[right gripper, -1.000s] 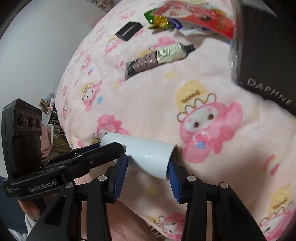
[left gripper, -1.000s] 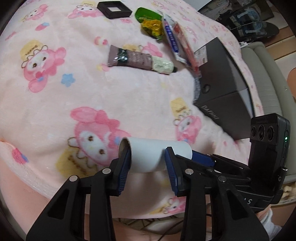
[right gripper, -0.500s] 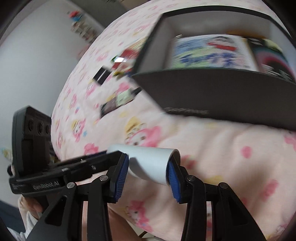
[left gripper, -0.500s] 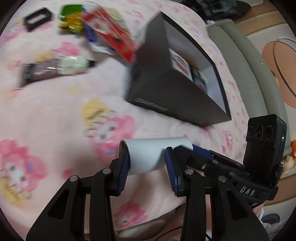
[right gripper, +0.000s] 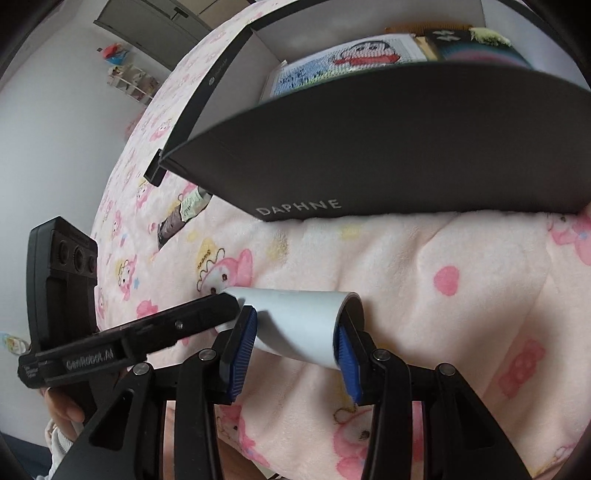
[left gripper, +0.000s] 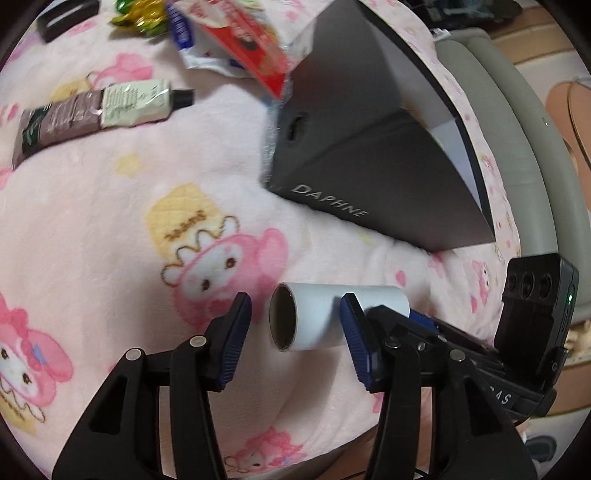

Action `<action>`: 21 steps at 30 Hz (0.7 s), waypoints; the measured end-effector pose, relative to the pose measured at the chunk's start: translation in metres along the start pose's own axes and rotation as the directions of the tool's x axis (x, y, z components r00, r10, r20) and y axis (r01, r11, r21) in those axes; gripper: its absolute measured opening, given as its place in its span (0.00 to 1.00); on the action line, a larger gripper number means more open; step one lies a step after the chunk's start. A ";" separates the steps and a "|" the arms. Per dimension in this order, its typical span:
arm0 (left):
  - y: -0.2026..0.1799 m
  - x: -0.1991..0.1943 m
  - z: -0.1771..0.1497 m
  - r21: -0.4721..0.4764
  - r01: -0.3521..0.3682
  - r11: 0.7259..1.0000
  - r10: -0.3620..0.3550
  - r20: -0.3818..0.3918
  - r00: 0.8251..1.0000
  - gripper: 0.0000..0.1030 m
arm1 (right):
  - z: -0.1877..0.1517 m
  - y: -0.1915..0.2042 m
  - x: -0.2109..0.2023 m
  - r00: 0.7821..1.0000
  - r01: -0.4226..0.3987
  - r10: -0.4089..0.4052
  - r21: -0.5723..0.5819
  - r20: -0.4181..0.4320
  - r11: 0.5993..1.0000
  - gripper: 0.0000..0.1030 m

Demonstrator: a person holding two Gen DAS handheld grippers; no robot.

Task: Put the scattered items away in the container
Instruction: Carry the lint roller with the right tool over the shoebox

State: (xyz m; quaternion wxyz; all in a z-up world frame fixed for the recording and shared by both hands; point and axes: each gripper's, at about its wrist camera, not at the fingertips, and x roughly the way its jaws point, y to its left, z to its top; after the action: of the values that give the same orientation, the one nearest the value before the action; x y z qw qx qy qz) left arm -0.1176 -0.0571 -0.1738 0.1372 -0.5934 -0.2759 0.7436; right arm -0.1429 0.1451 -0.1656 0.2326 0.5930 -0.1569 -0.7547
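Observation:
A white paper roll (left gripper: 317, 317) hangs low over the pink cartoon blanket (left gripper: 110, 221), just in front of the black DAPHNE box (left gripper: 369, 166). My left gripper (left gripper: 295, 314) straddles the roll's open end and its jaws are opening. Its left pad (left gripper: 236, 332) stands clear of the roll. My right gripper (right gripper: 297, 321) is shut on the roll (right gripper: 295, 321) at the other end. The box (right gripper: 369, 147) is open at the top, with a cartoon picture (right gripper: 351, 55) inside. A brown and cream tube (left gripper: 96, 107) lies on the blanket to the left.
Snack packets (left gripper: 240, 29), a green and yellow sweet wrapper (left gripper: 140, 14) and a black square frame (left gripper: 62, 18) lie beyond the tube. A grey padded edge (left gripper: 517, 110) runs behind the box. A person's hand (right gripper: 62, 410) holds the left gripper.
The left jaws have spread and the left pad has come off the roll. Both grippers carried the roll across the blanket to the front of the box.

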 end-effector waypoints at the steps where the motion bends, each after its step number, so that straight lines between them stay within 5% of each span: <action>1: 0.001 0.002 -0.001 -0.006 0.004 1.000 -0.004 -0.003 1.000 0.49 | -0.001 -0.001 0.002 1.000 -0.004 0.004 0.000 -0.006 1.000 0.38; 9: -0.025 -0.009 -0.006 0.031 0.025 0.999 -0.026 0.017 1.000 0.37 | -0.004 -0.001 -0.011 0.997 -0.071 0.071 0.015 -0.013 0.997 0.37; 21: -0.101 -0.054 0.010 0.197 0.065 0.978 -0.085 0.093 0.992 0.36 | 0.013 0.014 -0.102 0.976 -0.061 0.074 -0.068 0.206 0.996 0.37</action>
State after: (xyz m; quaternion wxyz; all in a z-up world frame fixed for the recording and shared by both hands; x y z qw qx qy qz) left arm -0.1254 -0.0068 -0.0706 0.2081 -0.5282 -0.2312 0.7901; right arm -0.1342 0.1875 -0.0711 0.2583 0.4978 -0.1773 -0.8087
